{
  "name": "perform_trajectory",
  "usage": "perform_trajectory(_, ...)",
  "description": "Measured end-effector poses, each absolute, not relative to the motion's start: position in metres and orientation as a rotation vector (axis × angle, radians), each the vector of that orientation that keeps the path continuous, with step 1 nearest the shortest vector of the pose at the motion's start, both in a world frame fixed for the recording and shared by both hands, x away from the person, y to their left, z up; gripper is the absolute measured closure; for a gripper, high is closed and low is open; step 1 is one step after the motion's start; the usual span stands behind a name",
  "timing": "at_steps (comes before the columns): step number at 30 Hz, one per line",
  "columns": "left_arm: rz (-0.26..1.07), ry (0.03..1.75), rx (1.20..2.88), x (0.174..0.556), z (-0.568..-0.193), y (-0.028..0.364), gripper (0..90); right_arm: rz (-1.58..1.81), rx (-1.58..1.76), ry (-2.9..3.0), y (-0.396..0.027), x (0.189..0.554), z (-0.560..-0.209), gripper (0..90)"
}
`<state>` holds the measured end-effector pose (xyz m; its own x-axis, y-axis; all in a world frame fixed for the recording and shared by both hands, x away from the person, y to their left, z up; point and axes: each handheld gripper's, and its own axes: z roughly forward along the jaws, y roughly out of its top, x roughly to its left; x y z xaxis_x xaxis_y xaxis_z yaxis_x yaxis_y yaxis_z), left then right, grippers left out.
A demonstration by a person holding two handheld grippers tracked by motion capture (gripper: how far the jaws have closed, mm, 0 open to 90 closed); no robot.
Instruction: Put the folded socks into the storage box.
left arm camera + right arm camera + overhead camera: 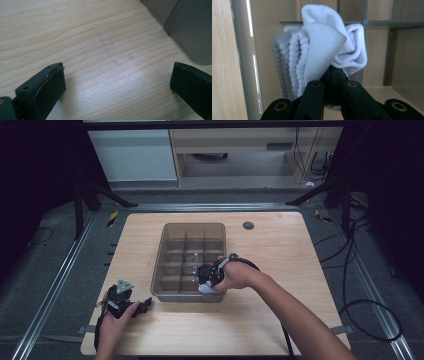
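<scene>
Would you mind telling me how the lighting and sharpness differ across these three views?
High view: dim, dark edges around the pale wooden table. Left gripper view: soft glare patch on the wood between the fingers. Right gripper view: the white folded sock is brightly lit and sharp, the translucent grey divided bin behind softer.

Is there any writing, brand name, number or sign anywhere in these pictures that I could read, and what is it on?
None can be read.
The white sock clamped in the right gripper is plain knit, with no label showing.
The divided bin, the wooden table and the left gripper carry no print.
A small dark plate on the cabinet at the back is too small to read.
</scene>
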<state>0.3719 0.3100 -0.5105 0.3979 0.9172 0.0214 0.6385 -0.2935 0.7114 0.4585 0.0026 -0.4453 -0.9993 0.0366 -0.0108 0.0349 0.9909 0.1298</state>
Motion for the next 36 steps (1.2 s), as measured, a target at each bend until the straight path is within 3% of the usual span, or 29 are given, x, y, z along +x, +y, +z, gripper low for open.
perform_trajectory(26, 0.579, 1.325, 2.037, 0.372, -0.510, 0.310, 0.0, 0.233, 0.065, 3.109, 0.000, 0.457, -0.446, 89.8)
perform_trajectory(36, 0.577, 1.324, 2.040, 0.372, -0.510, 0.310, 0.0, 0.305, 0.076, 3.028, -0.009, 0.453, -0.428, 71.1)
